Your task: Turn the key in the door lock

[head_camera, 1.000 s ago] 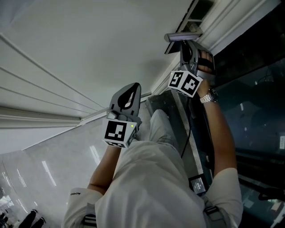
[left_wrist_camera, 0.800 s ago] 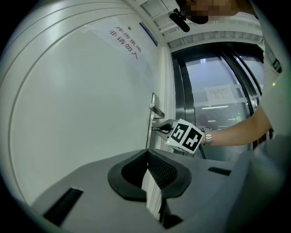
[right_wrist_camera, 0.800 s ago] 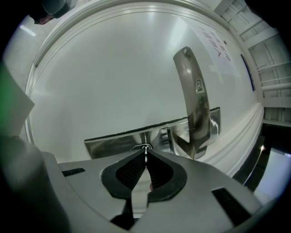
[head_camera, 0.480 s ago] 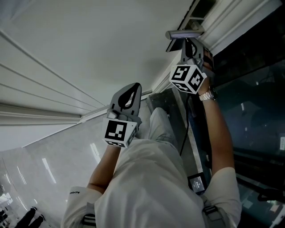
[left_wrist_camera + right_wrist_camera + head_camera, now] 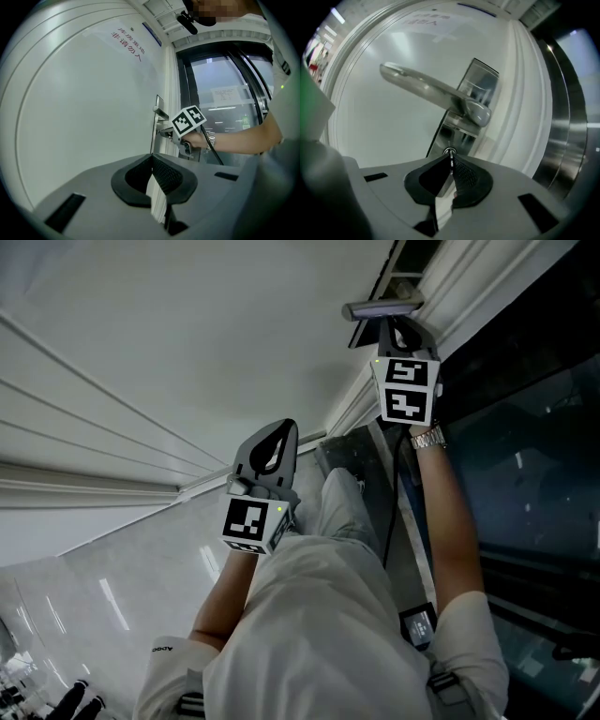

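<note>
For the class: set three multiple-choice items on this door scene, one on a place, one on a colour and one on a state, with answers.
1. Where is the lock relative to the lever handle? A above it; B below it; C level with it.
2. The door is: A white; B red; C green.
3. The right gripper is: A wide open; B shut on the key; C shut on the lever handle.
Answers: B, the lock sits under the lever handle; A, its panel is plain white; B, its jaws pinch the key at the lock.
</note>
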